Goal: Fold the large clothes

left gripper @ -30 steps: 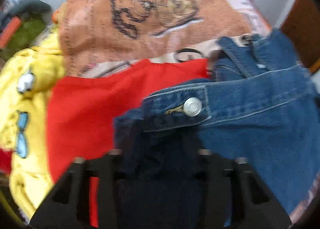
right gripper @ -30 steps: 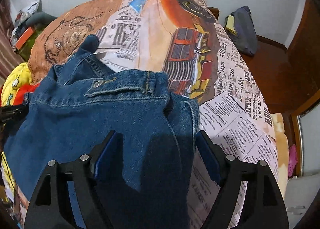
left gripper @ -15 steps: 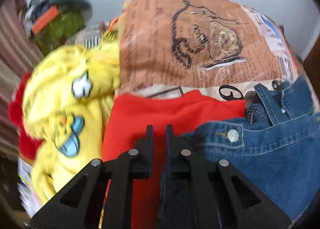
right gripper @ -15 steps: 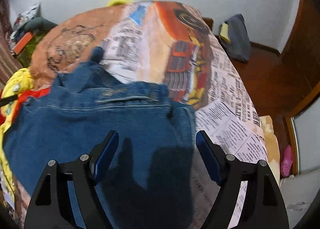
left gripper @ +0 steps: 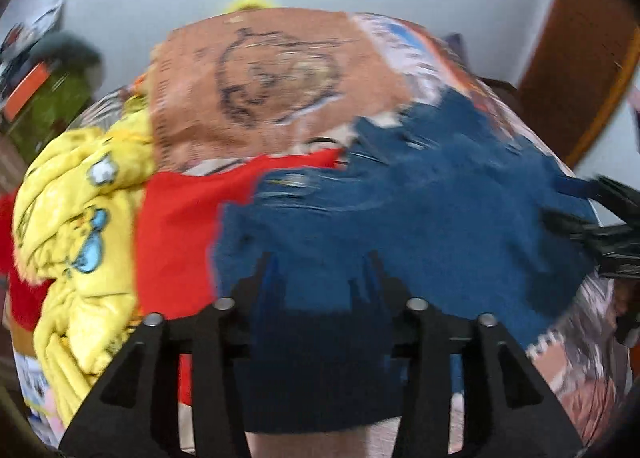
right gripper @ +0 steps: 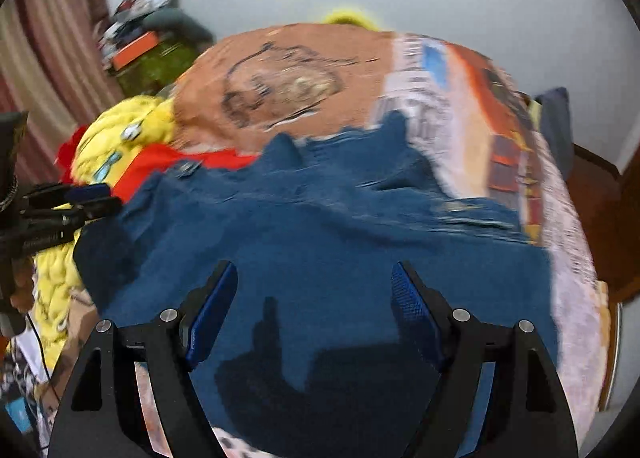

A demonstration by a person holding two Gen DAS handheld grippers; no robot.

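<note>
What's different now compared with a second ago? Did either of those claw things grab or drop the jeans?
The left gripper, shut half a second ago, has opened and pulled back from the denim jeans. The right gripper stays open above them, holding nothing. The red garment and yellow plush blanket lie as before.

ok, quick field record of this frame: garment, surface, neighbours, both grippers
garment: blue denim jeans, spread flat, motion-blurred
surface: bed with newspaper-and-car print cover
neighbours: red garment partly under the jeans' left edge; yellow cartoon blanket further left
left gripper: open, over the jeans, nothing between its fingers
right gripper: open, over the jeans, nothing between its fingers
fold state: cannot tell
</note>
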